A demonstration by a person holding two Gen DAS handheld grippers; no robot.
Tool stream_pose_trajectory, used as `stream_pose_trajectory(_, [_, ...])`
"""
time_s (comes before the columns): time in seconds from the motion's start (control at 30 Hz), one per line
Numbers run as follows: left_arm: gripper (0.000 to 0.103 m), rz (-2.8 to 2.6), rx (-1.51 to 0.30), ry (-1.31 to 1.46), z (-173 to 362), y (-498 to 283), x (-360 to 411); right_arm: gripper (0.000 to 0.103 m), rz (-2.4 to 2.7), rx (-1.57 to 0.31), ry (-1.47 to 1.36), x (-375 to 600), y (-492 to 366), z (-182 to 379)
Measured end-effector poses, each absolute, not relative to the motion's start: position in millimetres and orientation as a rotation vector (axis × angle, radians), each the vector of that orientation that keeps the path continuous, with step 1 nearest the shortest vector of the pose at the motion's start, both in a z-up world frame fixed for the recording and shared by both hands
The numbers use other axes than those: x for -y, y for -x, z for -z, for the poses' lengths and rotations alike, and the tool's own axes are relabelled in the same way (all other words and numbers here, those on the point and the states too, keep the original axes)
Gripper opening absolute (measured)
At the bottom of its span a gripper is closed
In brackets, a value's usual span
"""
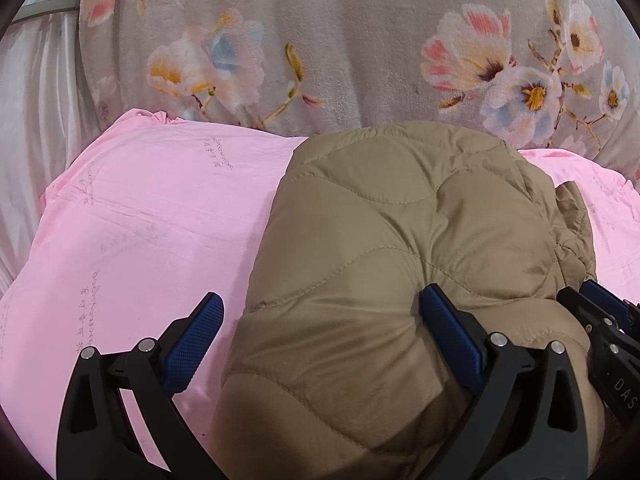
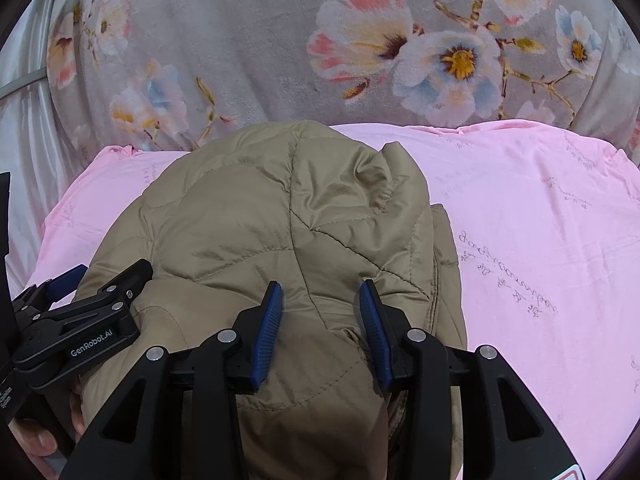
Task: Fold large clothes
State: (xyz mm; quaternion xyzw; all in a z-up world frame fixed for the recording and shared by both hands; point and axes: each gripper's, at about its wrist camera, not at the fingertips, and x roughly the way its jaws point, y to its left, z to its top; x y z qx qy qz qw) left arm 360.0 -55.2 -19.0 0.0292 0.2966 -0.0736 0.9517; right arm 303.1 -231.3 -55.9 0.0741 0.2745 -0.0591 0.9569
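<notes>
A tan quilted puffer jacket lies bundled on a pink sheet. My left gripper is open wide, its right pad pressing into the jacket's near edge, its left pad over the sheet. In the right wrist view the jacket fills the middle. My right gripper is partly closed with a fold of the jacket between its blue pads. The left gripper's body shows at the left edge there, and the right gripper's body at the right edge of the left view.
A grey floral blanket rises behind the pink sheet. A white curtain hangs at the far left. A hand holds the left gripper's handle.
</notes>
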Motion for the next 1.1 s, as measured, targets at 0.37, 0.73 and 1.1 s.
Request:
stream_pose_trajectory(0.37, [0.097, 0.103, -0.604, -0.127, -2.9, -325.9, 46.1, 0.073, 0.173, -0.516, -0.204, 240.6, -243.1, 23.8])
stream_pose_trajectory(0.73, [0.098, 0.095, -0.656, -0.147, 9.9, -190.3, 9.0, 0.086, 0.263, -0.546, -0.112, 218.5, -103.8, 51.4])
stream_pose_trajectory(1.1, [0.098, 0.029, -0.650, -0.193, 33.8, -130.3, 16.1, 0.086, 0.275, -0.474, 0.007, 173.9, -60.7, 61.4])
